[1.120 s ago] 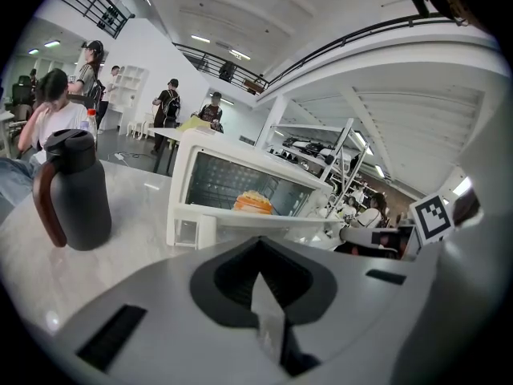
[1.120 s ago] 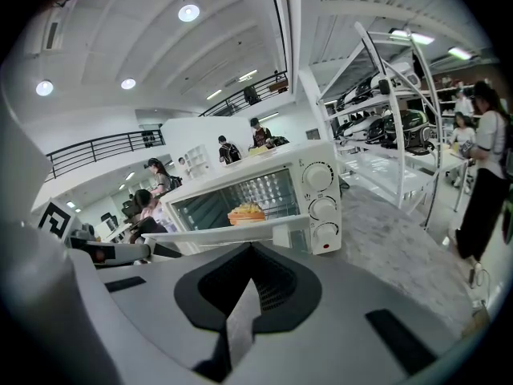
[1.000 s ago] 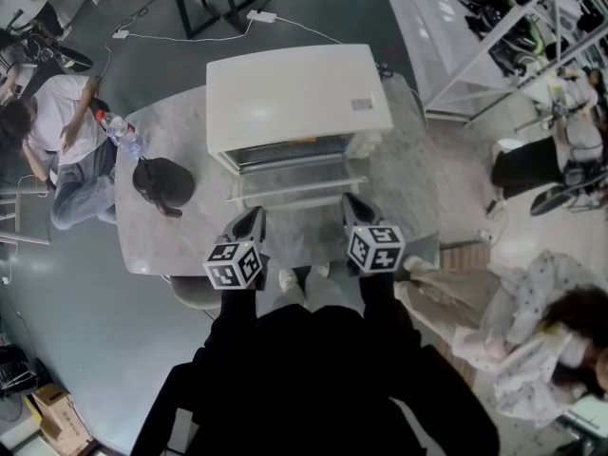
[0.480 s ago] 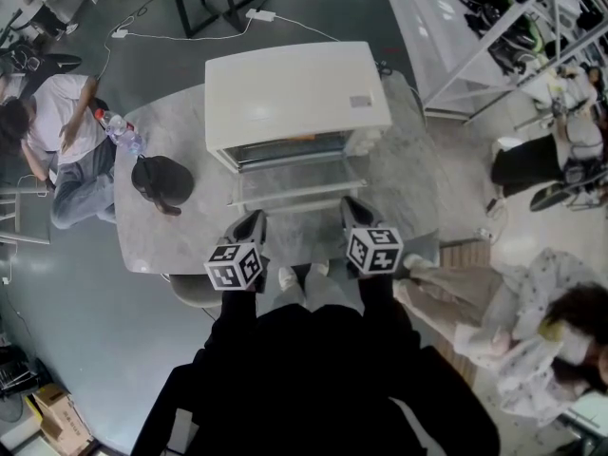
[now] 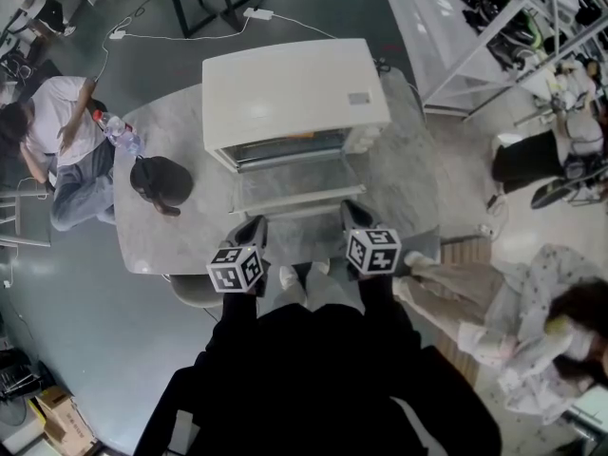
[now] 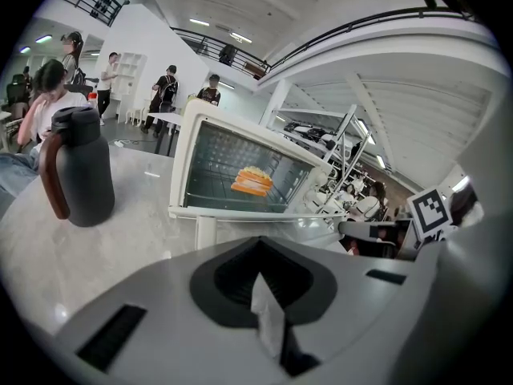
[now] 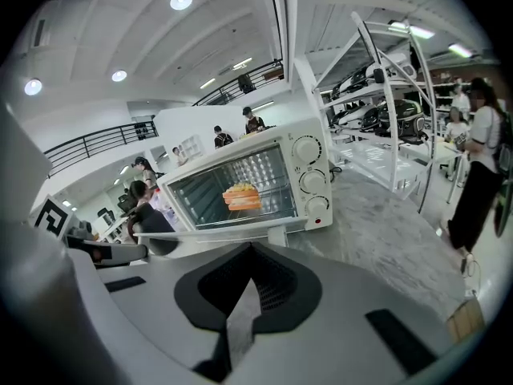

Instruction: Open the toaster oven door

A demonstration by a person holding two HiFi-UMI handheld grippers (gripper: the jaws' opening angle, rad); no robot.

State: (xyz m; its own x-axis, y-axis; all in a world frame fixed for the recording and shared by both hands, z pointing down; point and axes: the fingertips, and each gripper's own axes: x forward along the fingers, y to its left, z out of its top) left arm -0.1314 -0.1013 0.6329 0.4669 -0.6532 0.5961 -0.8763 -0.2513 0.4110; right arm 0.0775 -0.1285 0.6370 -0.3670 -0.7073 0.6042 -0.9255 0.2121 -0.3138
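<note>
A white toaster oven (image 5: 294,88) stands on the marble table (image 5: 152,236). Its glass door (image 5: 296,184) lies folded down flat toward me, handle bar (image 5: 302,209) nearest. In the left gripper view the oven (image 6: 240,175) shows its open cavity with an orange sandwich (image 6: 252,181) on the rack. The right gripper view shows the same oven (image 7: 256,187), its sandwich (image 7: 241,196) and three knobs (image 7: 309,151). My left gripper (image 5: 250,224) and right gripper (image 5: 354,213) hover just short of the handle, both shut and holding nothing.
A dark jug (image 5: 161,180) with a brown handle stands left of the oven, and a water bottle (image 5: 118,131) lies beyond it. A person (image 5: 57,150) sits at the table's left end, another (image 5: 532,331) at the right. Metal shelving (image 5: 494,36) stands far right.
Both grippers stay in front of the lowered door, which has not moved. Only the head camera's view has drifted slightly.
</note>
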